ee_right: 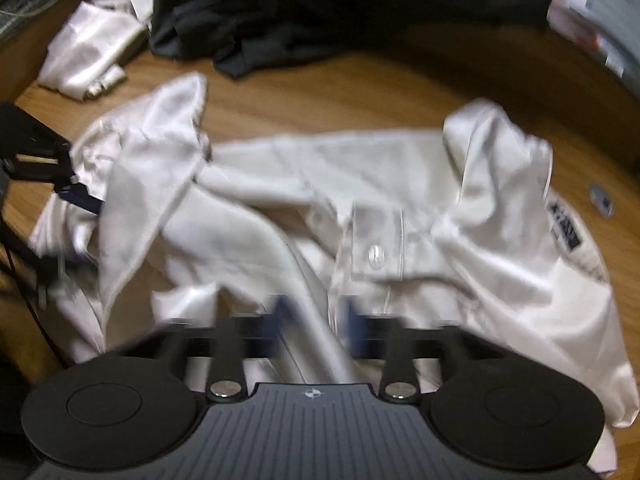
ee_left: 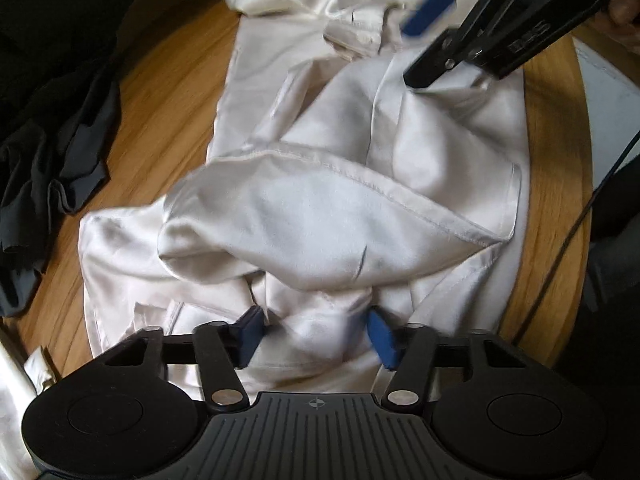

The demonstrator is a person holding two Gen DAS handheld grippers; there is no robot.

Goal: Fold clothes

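A: What does the garment look like?

B: It is a white shirt [ee_left: 320, 216], satiny and shiny, lying rumpled across the wooden table [ee_left: 168, 92]. It is bunched rather than flat, with a hemmed panel puffed up in the middle and stitching running along its edge. In the right wrist view a buttoned cuff [ee_right: 376, 240] with one pale button lies on top of the shirt, and a dark label [ee_right: 566, 226] shows at the collar end.

A: And the left gripper?

B: The left gripper [ee_left: 316, 336] is at the near edge of the shirt. Its blue pads [ee_left: 380, 336] stand spread, with a hump of the white cloth between them; whether the pads press on the cloth I cannot tell.

A: The right one?

B: The right gripper [ee_right: 316, 320] is over the shirt too, blurred. A band of white cloth runs between its blue pads, which are fairly close together; whether they actually pinch it I cannot tell. In the left wrist view it hangs above the far part of the shirt.

A: Anything near the shirt?

B: A heap of dark clothes [ee_right: 280, 20] lies beyond the shirt, and a second pale bundle [ee_right: 92, 52] just beside that heap.
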